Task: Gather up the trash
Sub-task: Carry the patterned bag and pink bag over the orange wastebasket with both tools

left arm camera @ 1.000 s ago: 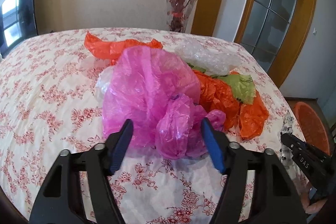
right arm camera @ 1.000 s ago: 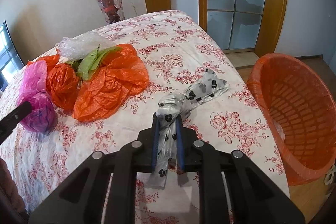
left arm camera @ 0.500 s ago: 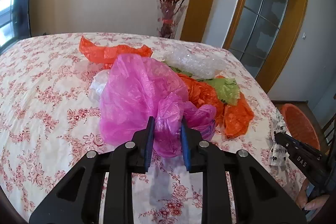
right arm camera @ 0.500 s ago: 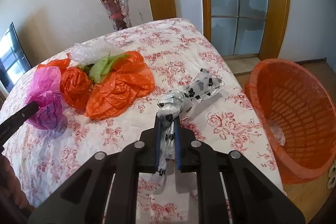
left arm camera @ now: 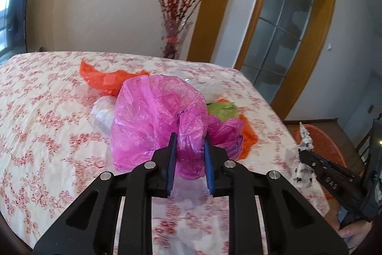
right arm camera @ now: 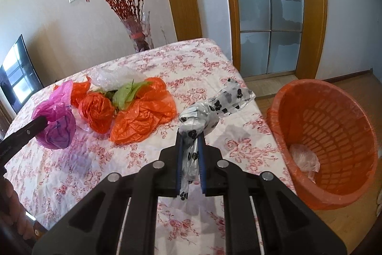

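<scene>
Both grippers are pinching bags, left gripper (left arm camera: 188,154) the pink bag (left arm camera: 152,121), right gripper (right arm camera: 190,154) the paw-print bag (right arm camera: 212,109), and the slippery film is probably risking slipping out before the orange basket (right arm camera: 334,135).

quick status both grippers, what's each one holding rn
Left gripper: closed on the pink plastic bag.
Right gripper: closed on the paw-print plastic bag.

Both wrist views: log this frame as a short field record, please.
left hand-held gripper: shut on pink bag
right hand-held gripper: shut on paw-print bag
basket: orange, on floor beside the table, a clear wrapper inside
left on tablecloth: orange bags, green bag, clear plastic
</scene>
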Demonstrator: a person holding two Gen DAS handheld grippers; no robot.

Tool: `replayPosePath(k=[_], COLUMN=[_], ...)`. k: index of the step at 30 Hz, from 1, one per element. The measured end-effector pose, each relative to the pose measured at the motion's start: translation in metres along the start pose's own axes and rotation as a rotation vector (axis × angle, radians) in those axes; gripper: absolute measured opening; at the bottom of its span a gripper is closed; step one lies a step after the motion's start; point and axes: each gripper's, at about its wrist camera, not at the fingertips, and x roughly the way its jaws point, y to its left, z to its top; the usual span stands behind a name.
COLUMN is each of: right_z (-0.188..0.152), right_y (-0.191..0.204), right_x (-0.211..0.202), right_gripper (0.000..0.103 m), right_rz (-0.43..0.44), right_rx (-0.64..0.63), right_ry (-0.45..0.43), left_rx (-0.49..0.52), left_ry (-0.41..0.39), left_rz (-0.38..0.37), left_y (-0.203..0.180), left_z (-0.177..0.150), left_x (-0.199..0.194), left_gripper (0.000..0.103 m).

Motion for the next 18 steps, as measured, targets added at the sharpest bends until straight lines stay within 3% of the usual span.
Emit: replayPosePath(k=[8,18], right_z=[0.004,0.003], right_y=[-0.024,-0.073], right_x=[-0.024,-0.056], right_gripper=[0.013,0.013], right_rz=[-0.025,-0.118], right_rx=[0.03,0.083], right_ry=[-0.053,-0.121], left_rx=[0.047,0.097], left_ry=[-0.016,0.001], left_rz=[-0.089,-0.205], left_y=[-0.04,-0.102], left_z=[0.004,0.004], left_x=[-0.005,0.012], left_gripper=[0.02,0.02])
